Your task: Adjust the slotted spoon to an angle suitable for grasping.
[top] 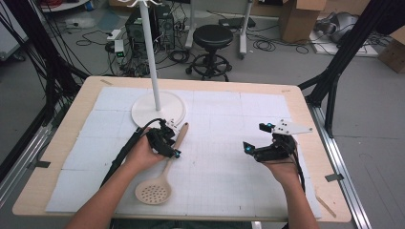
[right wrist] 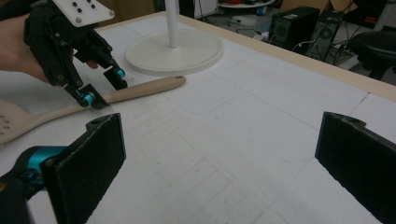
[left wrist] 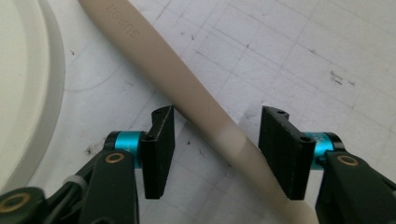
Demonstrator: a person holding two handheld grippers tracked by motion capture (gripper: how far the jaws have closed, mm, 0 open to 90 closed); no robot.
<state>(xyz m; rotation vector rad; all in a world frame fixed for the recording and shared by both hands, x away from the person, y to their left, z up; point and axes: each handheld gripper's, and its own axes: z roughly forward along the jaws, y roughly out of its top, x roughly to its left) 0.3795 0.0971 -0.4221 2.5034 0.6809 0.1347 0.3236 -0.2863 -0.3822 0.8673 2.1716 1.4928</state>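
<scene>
Beige spoon handle (left wrist: 187,93) between hand-held gripper (left wrist: 217,149) (untouched).

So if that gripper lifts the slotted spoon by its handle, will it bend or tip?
Probably stiff: the slotted spoon looks like one straight solid piece. It may tip, since the left gripper straddles the handle far from the wide head. The smooth rounded handle could slip or turn between the pads.

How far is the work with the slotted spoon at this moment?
Done: the left gripper has reached the slotted spoon and straddles its handle near the stand base. In hand: the grasp itself; in the left gripper view the pads stand apart from the handle, with gaps on both sides, so it is not yet gripped. Left: closing on the handle and lifting it. The right gripper is open and holds nothing.
</scene>
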